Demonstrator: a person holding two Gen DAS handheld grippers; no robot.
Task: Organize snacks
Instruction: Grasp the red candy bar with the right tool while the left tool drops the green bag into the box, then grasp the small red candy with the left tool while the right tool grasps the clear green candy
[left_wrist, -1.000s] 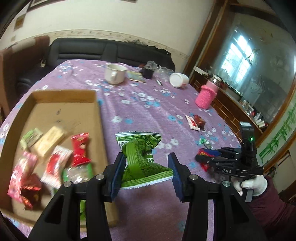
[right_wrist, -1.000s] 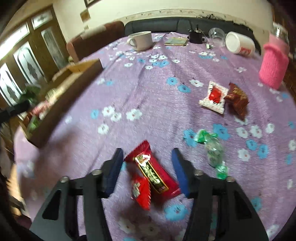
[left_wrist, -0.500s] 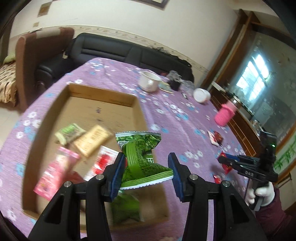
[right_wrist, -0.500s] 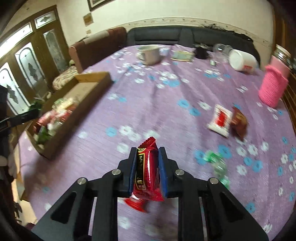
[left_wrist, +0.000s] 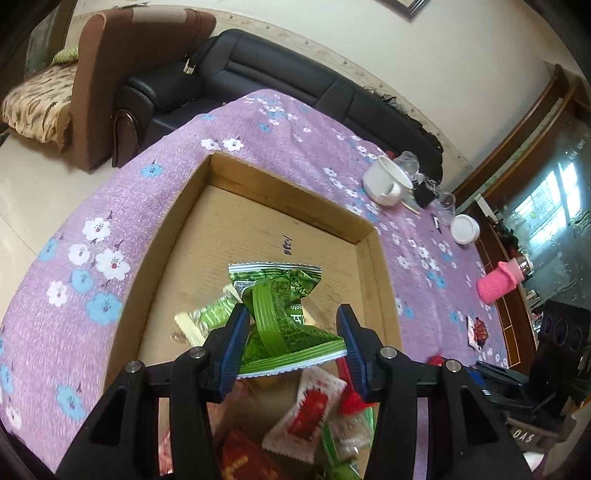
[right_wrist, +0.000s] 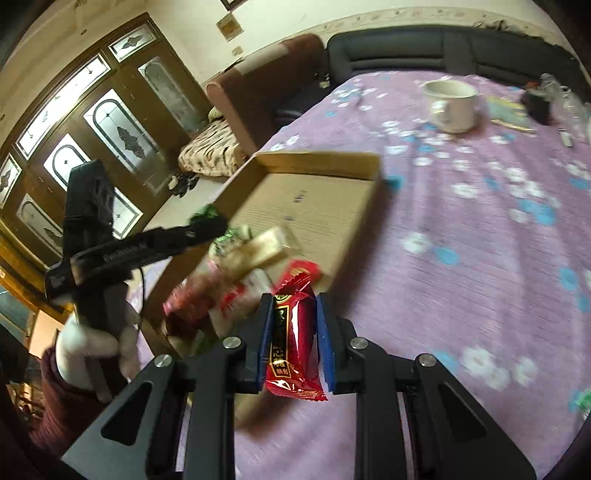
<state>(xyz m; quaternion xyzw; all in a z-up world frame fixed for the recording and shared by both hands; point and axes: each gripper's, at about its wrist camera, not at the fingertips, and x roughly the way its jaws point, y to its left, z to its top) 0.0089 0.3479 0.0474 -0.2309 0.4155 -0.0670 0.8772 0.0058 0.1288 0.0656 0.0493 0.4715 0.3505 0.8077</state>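
Observation:
My left gripper (left_wrist: 293, 336) is shut on a crumpled green snack packet (left_wrist: 280, 314) and holds it above the open cardboard box (left_wrist: 291, 195). Several red, white and green snack packets (left_wrist: 306, 417) lie in the near end of the box. My right gripper (right_wrist: 293, 332) is shut on a red snack packet (right_wrist: 293, 332) and holds it just off the box's near right corner (right_wrist: 332, 266). In the right wrist view the left gripper (right_wrist: 199, 227) hovers over the box with the green packet.
The table has a purple flowered cloth (left_wrist: 92, 240). A white mug (left_wrist: 384, 182), a white cup on its side (left_wrist: 464, 229), a pink sleeved bottle (left_wrist: 498, 284) and a loose snack packet (left_wrist: 476, 330) lie to the right. A black sofa (left_wrist: 277, 74) stands behind.
My left gripper carried the green packet from the bare cloth to above the box. My right gripper shut on the red packet, lifted it and swung left toward the box.

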